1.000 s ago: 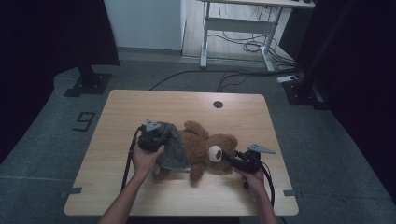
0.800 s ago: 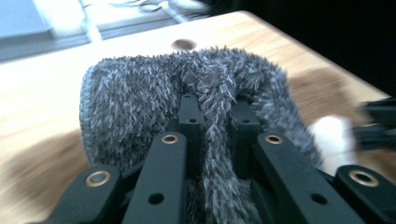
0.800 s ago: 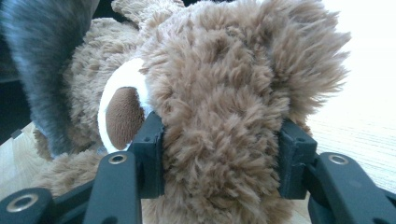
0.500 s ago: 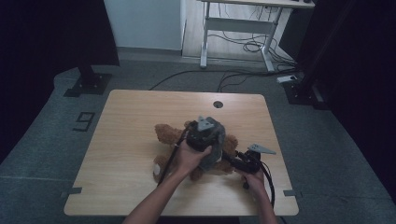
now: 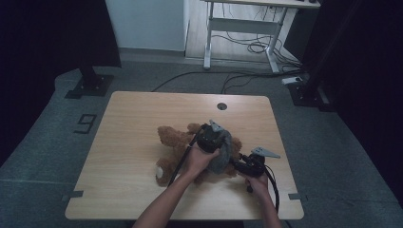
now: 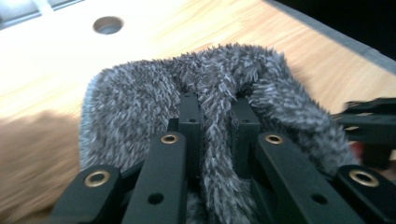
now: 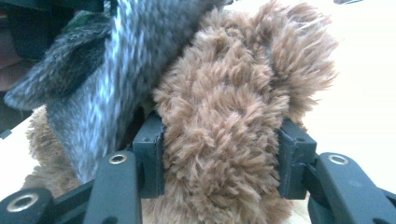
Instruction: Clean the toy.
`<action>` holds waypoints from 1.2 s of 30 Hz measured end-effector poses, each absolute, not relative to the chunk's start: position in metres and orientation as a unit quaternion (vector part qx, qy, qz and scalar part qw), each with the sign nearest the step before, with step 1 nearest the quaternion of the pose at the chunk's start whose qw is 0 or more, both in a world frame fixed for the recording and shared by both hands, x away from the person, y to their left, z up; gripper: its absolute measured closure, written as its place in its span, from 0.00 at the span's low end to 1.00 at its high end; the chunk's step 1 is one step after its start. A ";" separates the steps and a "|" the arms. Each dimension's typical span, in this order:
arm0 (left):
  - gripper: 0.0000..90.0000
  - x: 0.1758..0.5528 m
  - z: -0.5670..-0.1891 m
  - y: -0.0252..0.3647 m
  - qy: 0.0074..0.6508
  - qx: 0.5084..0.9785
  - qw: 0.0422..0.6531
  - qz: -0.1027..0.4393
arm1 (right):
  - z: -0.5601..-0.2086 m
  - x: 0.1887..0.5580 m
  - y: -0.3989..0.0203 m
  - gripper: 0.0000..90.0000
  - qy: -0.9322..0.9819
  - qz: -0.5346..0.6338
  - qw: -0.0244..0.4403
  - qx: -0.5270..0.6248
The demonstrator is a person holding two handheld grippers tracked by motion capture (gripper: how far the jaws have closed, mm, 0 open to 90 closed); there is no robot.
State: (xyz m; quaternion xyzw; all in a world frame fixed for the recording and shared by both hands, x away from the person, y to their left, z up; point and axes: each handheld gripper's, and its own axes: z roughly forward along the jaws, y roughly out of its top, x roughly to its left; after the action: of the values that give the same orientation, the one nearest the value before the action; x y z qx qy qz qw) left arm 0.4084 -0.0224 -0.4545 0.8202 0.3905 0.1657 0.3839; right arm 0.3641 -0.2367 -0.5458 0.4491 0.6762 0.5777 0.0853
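A brown teddy bear [image 5: 172, 142] lies on the wooden table [image 5: 138, 114]. My left gripper [image 5: 209, 137] hovers over the bear's right end, shut on a fuzzy grey knitted cloth [image 5: 223, 156] that drapes over that end. In the left gripper view the grey cloth [image 6: 135, 98] is pinched in a fold between the jaws of the left gripper [image 6: 212, 112]. My right gripper [image 5: 241, 164] sits at the bear's right side. In the right gripper view the right gripper [image 7: 222, 154] clamps a thick tuft of the bear [image 7: 233, 93], with the grey cloth [image 7: 105, 74] hanging just to its left.
A round cable hole [image 5: 222, 106] sits near the table's far edge. Bare tabletop lies left of and beyond the bear. A white desk frame [image 5: 242, 28] and floor cables [image 5: 247, 47] stand behind the table. The right gripper's jaws [image 6: 369, 119] show at the left gripper view's edge.
My left gripper has carried the grey cloth from the bear's left side rightward, over its right end. The right gripper has stayed put on the bear.
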 end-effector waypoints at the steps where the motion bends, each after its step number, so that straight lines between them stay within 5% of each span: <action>1: 0.87 0.410 -0.456 -0.014 0.397 0.817 0.385 0.162 | -0.546 0.364 -0.237 0.52 0.676 0.578 0.086 0.449; 17: 0.87 0.413 -0.462 0.111 0.477 0.767 0.390 0.178 | -0.546 0.365 -0.237 0.51 0.674 0.580 0.083 0.449; 36: 0.87 0.404 -0.458 0.153 0.505 0.753 0.377 0.191 | -0.547 0.366 -0.238 0.51 0.673 0.582 0.079 0.450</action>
State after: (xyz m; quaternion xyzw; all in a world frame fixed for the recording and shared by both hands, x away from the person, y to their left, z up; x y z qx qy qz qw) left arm 0.4043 0.1532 -0.4583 0.7526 0.5050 0.1913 0.3767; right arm 0.3658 -0.2381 -0.5467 0.4497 0.6732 0.5816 0.0792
